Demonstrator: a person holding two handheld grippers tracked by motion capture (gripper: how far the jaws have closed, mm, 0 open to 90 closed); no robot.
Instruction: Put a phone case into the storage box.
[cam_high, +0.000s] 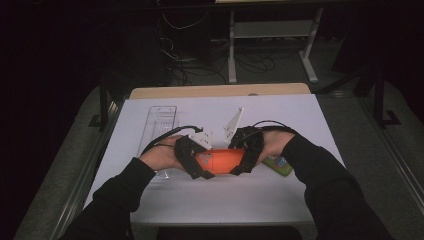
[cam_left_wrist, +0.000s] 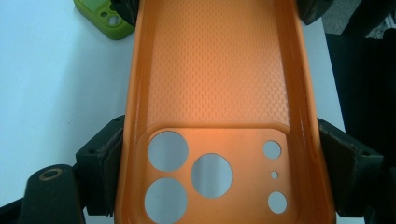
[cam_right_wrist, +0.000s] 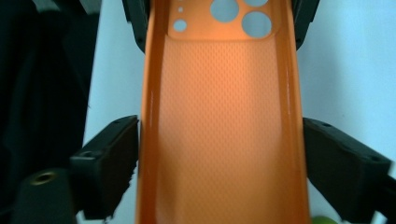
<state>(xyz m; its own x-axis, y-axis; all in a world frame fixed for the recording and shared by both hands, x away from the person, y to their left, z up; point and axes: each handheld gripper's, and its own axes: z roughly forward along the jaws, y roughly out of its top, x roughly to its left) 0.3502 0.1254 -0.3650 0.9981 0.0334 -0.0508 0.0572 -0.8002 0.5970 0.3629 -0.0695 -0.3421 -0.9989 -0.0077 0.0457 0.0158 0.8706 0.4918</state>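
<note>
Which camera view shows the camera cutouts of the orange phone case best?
The left gripper view: the orange phone case lies close, with all its camera cutouts visible. The right gripper view has the cutouts far off, cropped at the top. In the high view the case sits between both grippers.

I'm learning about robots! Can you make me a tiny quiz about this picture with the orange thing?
1. True or false: the orange case has round holes at one end.
2. What colour is the item on the table beside the right gripper? A blue, B green, C red.
3. Which gripper is at the end with the holes?

Key: 1 true. 2 B. 3 The left gripper; its pads sit at the case's sides by the holes.
</note>
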